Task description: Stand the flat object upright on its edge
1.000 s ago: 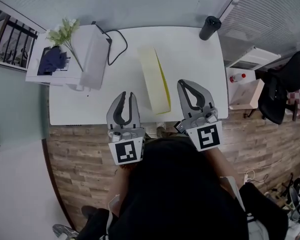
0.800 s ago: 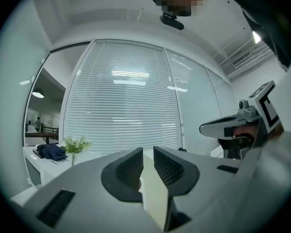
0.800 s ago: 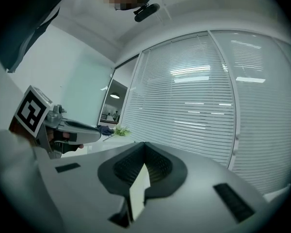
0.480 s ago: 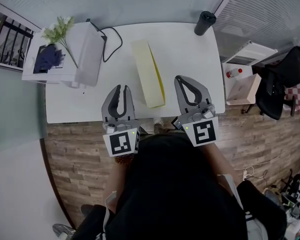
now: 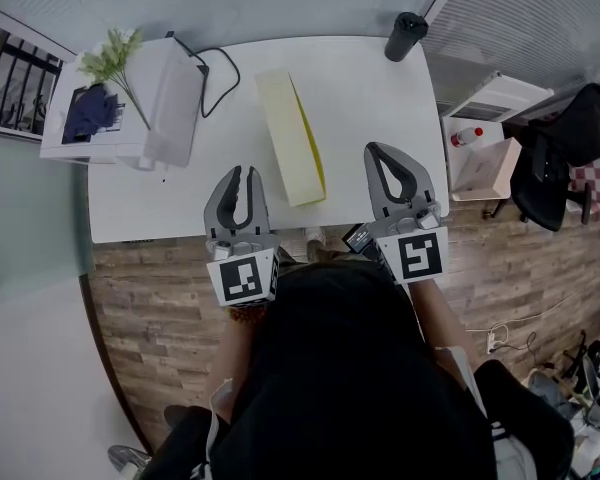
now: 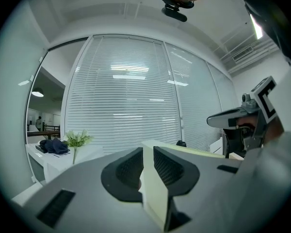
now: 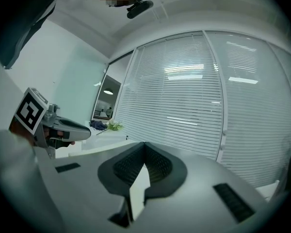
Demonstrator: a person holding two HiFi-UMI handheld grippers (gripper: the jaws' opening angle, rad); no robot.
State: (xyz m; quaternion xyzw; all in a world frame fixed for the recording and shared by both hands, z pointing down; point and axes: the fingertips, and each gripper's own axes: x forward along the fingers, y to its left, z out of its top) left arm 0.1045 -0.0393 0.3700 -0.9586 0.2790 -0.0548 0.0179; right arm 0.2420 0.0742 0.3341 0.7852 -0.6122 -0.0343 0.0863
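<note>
A pale yellow flat object [image 5: 288, 133] stands upright on its edge in the middle of the white table [image 5: 370, 88], with a brighter yellow side facing right. My left gripper [image 5: 240, 175] hovers over the table's front edge, just left of the object, its jaws slightly open and empty. In the left gripper view [image 6: 148, 152] the object [image 6: 154, 181] shows through that gap, farther off. My right gripper [image 5: 382, 153] is on the object's right, apart from it, shut with nothing held; its tips meet in the right gripper view [image 7: 144, 144].
At the table's left end sits a white box [image 5: 150, 98] with green flowers [image 5: 110, 58], a dark cloth [image 5: 85, 113] and a black cable [image 5: 215, 73]. A black cylinder [image 5: 405, 36] stands at the far right corner. Right of the table are a low cabinet [image 5: 480, 168] and a black chair [image 5: 570, 158].
My right gripper has drawn a little to the right, away from the yellow object. The left gripper and the object stay where they were.
</note>
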